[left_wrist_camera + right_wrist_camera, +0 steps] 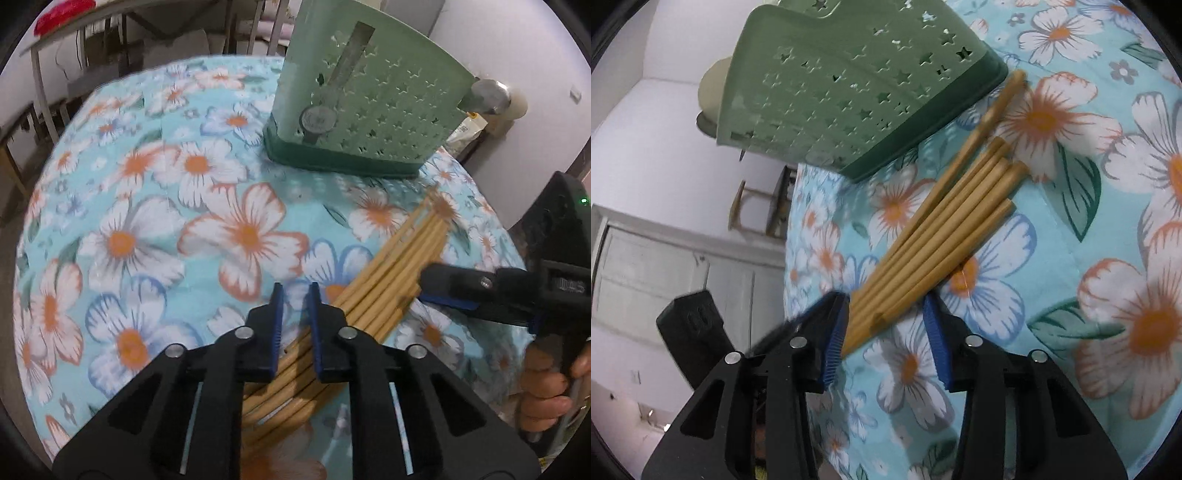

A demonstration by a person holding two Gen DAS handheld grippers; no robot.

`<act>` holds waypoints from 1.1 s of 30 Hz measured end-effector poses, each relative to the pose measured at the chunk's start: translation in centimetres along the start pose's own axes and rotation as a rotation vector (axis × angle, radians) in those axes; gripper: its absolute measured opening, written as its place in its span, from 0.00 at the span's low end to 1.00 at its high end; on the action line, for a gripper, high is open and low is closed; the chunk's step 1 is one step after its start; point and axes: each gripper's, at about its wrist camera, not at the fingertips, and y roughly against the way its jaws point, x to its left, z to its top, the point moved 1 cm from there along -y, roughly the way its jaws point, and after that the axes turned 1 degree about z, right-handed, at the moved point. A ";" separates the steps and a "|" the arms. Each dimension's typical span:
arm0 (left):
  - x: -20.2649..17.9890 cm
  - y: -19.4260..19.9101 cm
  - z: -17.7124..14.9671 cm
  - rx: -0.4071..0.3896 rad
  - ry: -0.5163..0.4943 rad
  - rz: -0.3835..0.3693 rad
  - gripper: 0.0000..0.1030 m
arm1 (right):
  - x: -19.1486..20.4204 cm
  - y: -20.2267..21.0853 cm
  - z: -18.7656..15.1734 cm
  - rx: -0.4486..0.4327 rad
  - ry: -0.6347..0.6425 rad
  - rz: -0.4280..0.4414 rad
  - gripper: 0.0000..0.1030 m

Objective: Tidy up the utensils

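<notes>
A bundle of bamboo chopsticks lies on the floral tablecloth, pointing toward a green perforated utensil holder. My left gripper is open with a narrow gap, empty, hovering over the chopsticks' near ends. My right gripper comes in from the right and reaches the bundle's side. In the right wrist view the right gripper is open, its jaws astride the chopsticks; the left pad touches them, the other stands apart. The holder stands just beyond.
A metal utensil sticks out behind the holder; another shows through its slot. The table's edge runs close to my right gripper. Chairs and a white cabinet stand beyond the table.
</notes>
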 end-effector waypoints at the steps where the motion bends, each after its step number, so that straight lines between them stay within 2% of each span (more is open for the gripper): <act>1: 0.2 0.1 -0.2 0.013 0.027 -0.016 0.05 | 0.0 -0.1 0.0 -0.008 -0.010 -0.004 0.32; 4: 0.6 0.7 -1.5 0.044 0.107 -0.060 0.01 | -0.5 -0.3 -0.1 -0.017 -0.041 -0.016 0.18; 6: 0.4 1.2 -2.7 0.054 0.152 -0.083 0.01 | -1.0 -0.2 0.0 -0.017 -0.062 0.001 0.15; 10: 0.0 2.3 -4.7 0.078 0.216 -0.134 0.00 | -1.0 0.1 -0.2 -0.003 -0.048 -0.002 0.12; 16: -1.6 3.2 -7.9 0.102 0.291 -0.209 0.00 | -0.5 -0.5 0.2 0.074 0.016 -0.032 0.10; 21: -4.1 2.6 -9.7 0.147 0.295 -0.288 0.00 | 0.1 -0.4 0.8 0.106 0.101 -0.088 0.09; 25: -4.6 2.8 -10.2 0.129 0.307 -0.291 0.00 | 0.5 0.3 1.1 0.118 0.177 -0.134 0.11; 28: -3.9 3.9 -10.0 0.082 0.322 -0.254 0.00 | 0.5 1.6 0.9 0.096 0.213 -0.149 0.13; 33: -2.5 5.1 -8.8 0.017 0.329 -0.204 0.00 | -1.3 2.3 0.1 0.081 0.137 -0.108 0.13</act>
